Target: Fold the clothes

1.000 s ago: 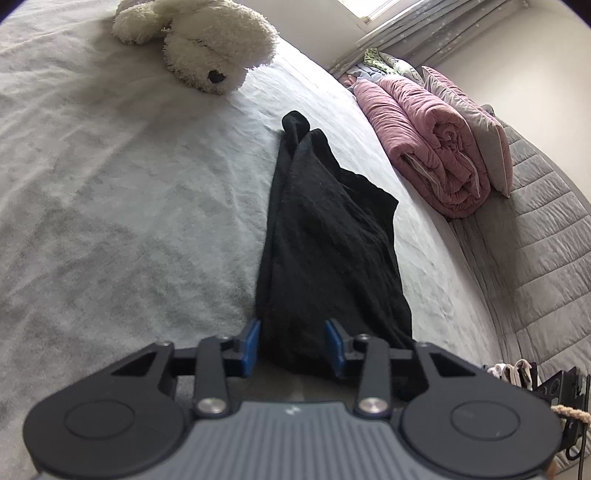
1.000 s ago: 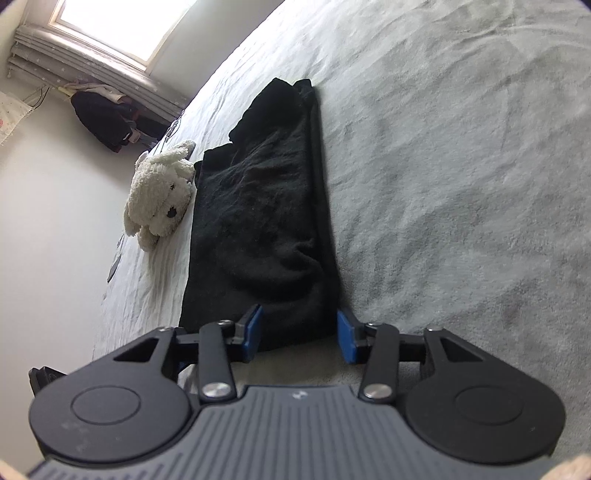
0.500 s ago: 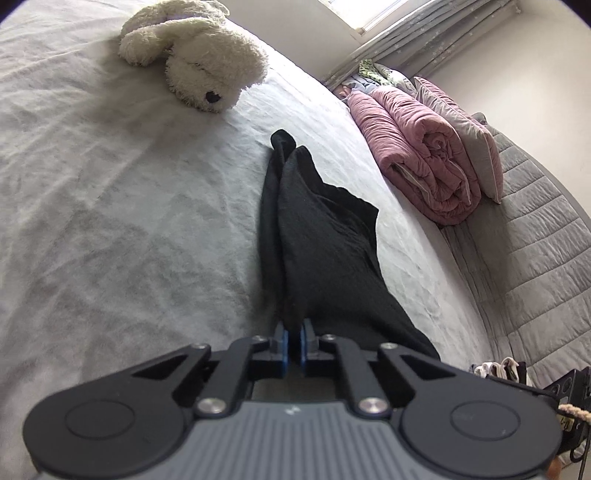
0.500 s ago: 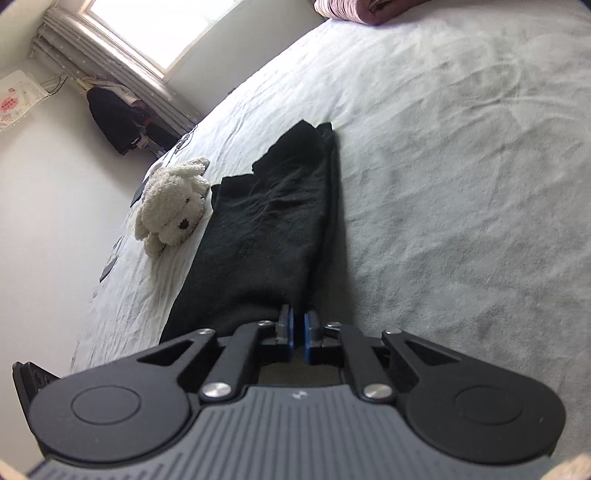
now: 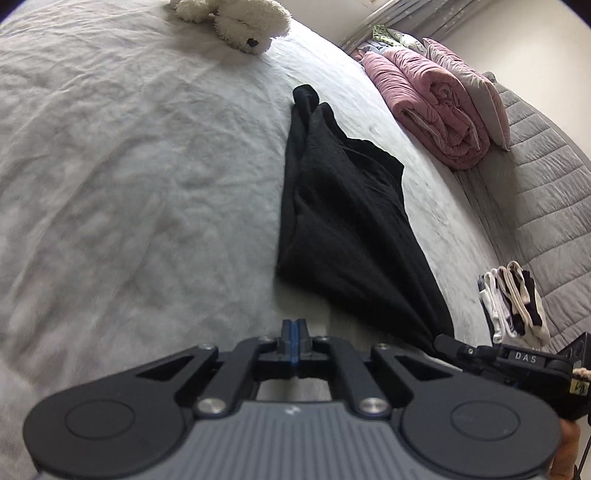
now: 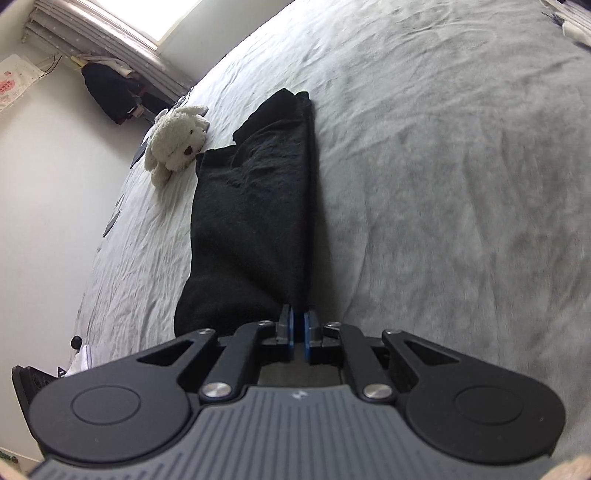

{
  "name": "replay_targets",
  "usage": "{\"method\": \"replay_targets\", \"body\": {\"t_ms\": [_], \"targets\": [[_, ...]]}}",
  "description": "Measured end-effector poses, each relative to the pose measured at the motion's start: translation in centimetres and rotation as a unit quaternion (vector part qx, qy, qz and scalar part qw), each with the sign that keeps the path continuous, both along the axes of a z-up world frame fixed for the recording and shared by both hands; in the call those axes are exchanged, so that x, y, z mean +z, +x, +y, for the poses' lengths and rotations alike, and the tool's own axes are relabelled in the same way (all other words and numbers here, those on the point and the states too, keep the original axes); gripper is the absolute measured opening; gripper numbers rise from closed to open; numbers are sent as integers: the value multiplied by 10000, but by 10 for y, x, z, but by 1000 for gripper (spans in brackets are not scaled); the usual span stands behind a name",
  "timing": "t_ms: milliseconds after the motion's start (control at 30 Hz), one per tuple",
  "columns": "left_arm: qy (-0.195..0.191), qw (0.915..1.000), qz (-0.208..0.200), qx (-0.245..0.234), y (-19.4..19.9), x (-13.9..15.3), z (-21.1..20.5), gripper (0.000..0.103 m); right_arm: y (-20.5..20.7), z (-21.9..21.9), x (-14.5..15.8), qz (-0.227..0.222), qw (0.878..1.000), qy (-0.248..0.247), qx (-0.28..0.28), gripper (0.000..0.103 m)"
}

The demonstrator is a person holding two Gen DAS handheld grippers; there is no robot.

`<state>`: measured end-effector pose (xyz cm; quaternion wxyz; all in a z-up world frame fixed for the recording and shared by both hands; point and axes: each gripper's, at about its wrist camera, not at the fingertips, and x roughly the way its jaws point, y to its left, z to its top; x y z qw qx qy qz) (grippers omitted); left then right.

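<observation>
The black garment point(image 5: 343, 206) lies in a long narrow strip toward 12 o'clock on the bed point(image 5: 129, 166), cross-folds left; left gripper point(image 5: 294, 332) is closed and empty, right gripper point(image 6: 296, 325) pinches the garment's near corner.

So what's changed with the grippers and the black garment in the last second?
Both grippers closed. The right gripper pinched the near corner of the black garment and pulled it back; the left gripper shut empty, clear of the cloth. Plush dog and pink quilt stayed put.
</observation>
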<state>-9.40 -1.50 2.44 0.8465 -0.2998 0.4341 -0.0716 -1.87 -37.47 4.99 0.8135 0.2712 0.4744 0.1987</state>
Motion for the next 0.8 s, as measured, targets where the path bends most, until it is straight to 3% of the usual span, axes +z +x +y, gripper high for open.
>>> {"method": "replay_targets", "body": {"t_ms": [100, 167, 233, 300, 367, 533, 667, 767, 800], "targets": [[-40, 9999, -66, -92, -4, 0, 2, 0, -12, 1, 0, -136, 9998, -106, 45, 7], [-219, 9992, -340, -33, -2, 8, 10, 0, -1, -1, 1, -291, 9996, -70, -1, 9], [-124, 9981, -582, 144, 5, 18, 16, 2, 16, -5, 2, -371, 9992, 79, -86, 12], [-161, 9974, -661, 250, 13, 21, 21, 20, 30, -5, 6, -404, 9990, 176, -70, 16], [-416, 9975, -452, 342, 18, 14, 24, 37, 30, -5, 5, -374, 9990, 248, -28, 16], [-572, 9971, -347, 373, 22, 0, 19, 46, 17, -12, -14, 103, 9982, 575, -145, 19], [-647, 9962, -475, 343, 32, -4, 14, 61, 14, -13, -20, 249, 9969, 691, -273, 20], [-670, 9960, -514, 281, 44, -9, 7, 54, 14, -11, -22, 227, 9970, 680, -299, 28], [-621, 9966, -481, 267, 47, -11, 4, 39, 14, -11, -23, 226, 9970, 666, -311, 28]]}}
